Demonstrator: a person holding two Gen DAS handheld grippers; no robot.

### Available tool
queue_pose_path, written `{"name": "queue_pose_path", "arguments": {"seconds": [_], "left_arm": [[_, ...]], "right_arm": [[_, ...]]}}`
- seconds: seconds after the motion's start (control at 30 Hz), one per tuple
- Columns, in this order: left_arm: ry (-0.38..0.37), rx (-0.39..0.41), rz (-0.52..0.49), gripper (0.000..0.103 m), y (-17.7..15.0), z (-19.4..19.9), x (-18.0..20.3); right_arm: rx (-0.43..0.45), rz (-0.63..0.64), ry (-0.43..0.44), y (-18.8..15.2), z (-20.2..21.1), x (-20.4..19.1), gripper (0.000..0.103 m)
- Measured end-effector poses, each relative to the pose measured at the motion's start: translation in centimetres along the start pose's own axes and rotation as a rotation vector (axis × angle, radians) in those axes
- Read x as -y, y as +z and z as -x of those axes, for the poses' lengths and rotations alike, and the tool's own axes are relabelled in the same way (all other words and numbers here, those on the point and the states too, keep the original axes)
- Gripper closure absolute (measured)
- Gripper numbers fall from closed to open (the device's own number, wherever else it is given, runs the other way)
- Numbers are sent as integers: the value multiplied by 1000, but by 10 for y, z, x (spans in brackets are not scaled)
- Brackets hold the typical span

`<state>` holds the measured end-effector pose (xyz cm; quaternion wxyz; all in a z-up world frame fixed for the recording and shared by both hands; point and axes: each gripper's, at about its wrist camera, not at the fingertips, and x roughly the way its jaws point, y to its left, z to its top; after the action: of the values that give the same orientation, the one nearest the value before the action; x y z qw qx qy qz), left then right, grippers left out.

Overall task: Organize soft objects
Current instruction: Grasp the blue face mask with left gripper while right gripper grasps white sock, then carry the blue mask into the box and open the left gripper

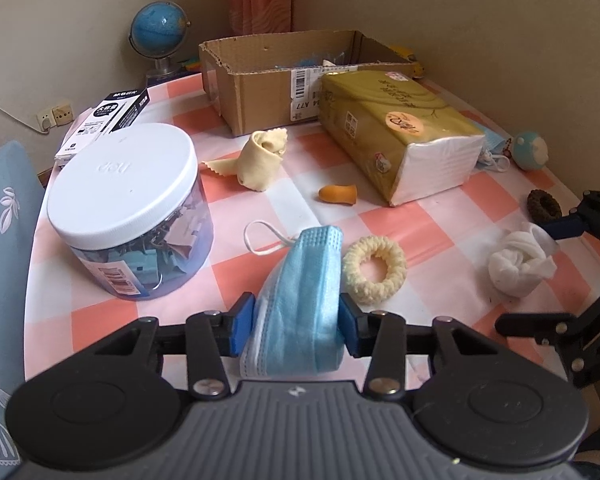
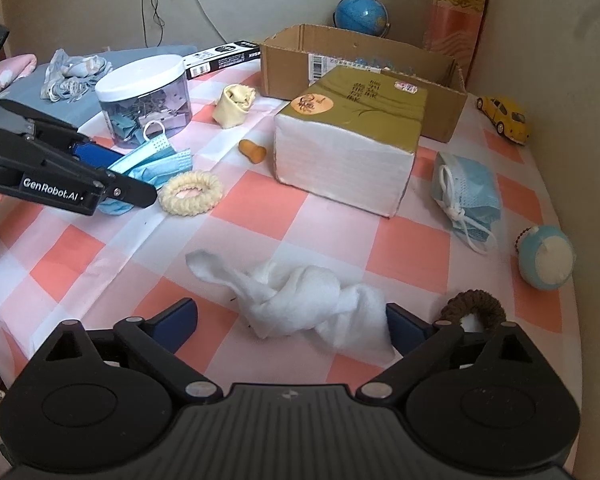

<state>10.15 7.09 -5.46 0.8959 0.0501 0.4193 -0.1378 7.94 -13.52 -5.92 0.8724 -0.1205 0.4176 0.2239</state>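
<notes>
Left wrist view: left gripper pitched steeply down at the table, fingers pinching the blue face mask across its width, both blue pads pressed against its sides. Mask sticking forward past the pads, ear loop trailing off its far end. Cream scrunchie just right of the mask. Rolled yellow cloth and orange earplug further out, tissue pack in front of the cardboard box. Clip jar on the left.

Right wrist view: right gripper angled down too, fingers spread wide around the white cloth. Right pad touching or nearly touching the cloth's edge, can't tell which; left pad well clear. Cloth flat on the table, not gripped. Brown scrunchie just beside the right finger. Second mask and blue ball toy near the right edge.
</notes>
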Motion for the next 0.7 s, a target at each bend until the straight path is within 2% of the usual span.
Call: {"name": "queue_pose_path", "arguments": {"seconds": [0.07,0.13,0.33,0.7], "left_arm": [[4,2,-9,59,0,0,1],[3,1,-6,59,0,-1,0],[12,8,-16,62,1,2,0],[10,20,-75,68,6,19,3]], "right_arm": [[2,-7,0,2,1,2,9],[-4,-12,-2,4,0,3,19],[-7,-25,-17,6,1,6,35],[25,-21,-31,9,16,8,39]]}}
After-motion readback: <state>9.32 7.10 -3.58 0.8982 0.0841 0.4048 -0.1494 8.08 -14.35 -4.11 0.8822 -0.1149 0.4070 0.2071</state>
